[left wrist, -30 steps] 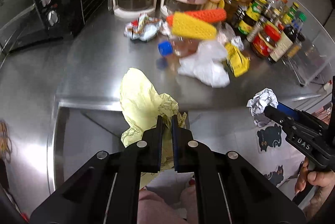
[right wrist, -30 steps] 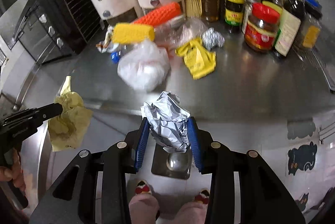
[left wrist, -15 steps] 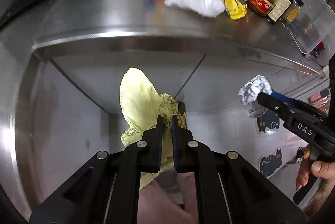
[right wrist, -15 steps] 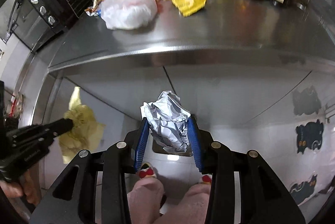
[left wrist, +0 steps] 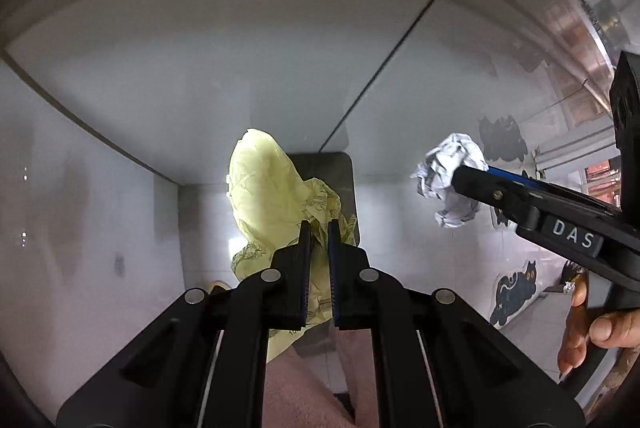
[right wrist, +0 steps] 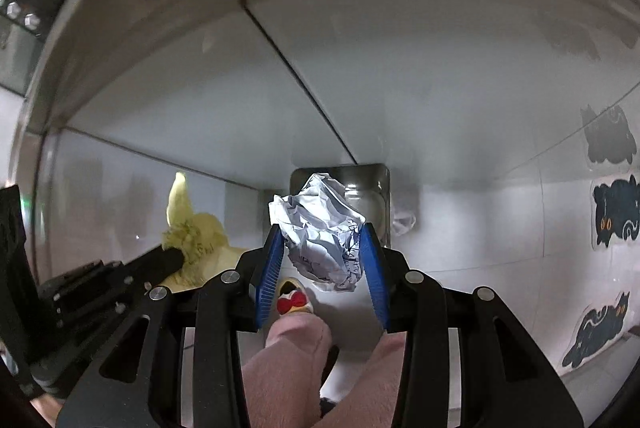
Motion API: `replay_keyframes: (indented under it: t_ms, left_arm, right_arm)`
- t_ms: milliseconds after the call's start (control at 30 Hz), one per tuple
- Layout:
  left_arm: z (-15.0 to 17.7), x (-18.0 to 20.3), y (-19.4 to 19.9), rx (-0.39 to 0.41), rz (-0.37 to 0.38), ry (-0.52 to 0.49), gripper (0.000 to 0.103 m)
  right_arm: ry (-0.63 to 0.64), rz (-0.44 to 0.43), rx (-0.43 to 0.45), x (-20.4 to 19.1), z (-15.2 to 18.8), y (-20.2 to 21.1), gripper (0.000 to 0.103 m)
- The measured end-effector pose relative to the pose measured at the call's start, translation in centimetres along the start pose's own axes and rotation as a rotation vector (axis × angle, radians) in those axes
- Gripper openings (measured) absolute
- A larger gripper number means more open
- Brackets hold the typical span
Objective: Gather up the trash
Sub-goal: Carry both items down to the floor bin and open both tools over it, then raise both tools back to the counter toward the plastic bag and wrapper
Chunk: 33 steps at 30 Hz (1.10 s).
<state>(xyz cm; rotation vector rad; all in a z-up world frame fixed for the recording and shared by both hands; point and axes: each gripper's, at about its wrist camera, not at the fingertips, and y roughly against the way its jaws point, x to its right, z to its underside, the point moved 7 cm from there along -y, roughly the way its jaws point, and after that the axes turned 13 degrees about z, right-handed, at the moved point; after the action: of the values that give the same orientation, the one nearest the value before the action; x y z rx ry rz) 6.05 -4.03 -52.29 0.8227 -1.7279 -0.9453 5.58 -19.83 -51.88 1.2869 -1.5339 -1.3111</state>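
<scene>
A pale yellow wrapper [left wrist: 272, 196] with dark print is seen; the paper ball [right wrist: 320, 228] is white, the pads [right wrist: 269, 270] blue.

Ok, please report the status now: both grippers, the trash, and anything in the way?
Left gripper shut on yellow wrapper. Right gripper shut on paper ball. Steel bin below, nothing in the way.

We saw a crumpled pale-yellow printed paper wrapper [left wrist: 272, 196] hanging at six o'clock, and a crumpled white paper ball [left wrist: 448, 180] suspended toward three o'clock, well apart.
</scene>
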Motion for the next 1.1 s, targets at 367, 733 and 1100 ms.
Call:
replay_keyframes:
  t_ms: [367,733,1100]
  left_arm:
    - [-1.0,-1.7,-5.0,-0.066,0.023,-0.001,0.008]
    - [-1.9,-2.0,-5.8,-0.066,0.034,0.025,0.039]
    - [-2.8,-1.5,-1.2,0.022,-0.049,-0.009,0.087]
  right_arm:
    - [-0.051,0.000,-0.059,-1.2,-1.4,-5.4,0.045]
    - [-0.052,0.013,-0.072,-1.9,-2.8,-5.9,0.065]
    - [-0.013,0.099,0.011,-1.2,-3.9,-1.8,0.089]
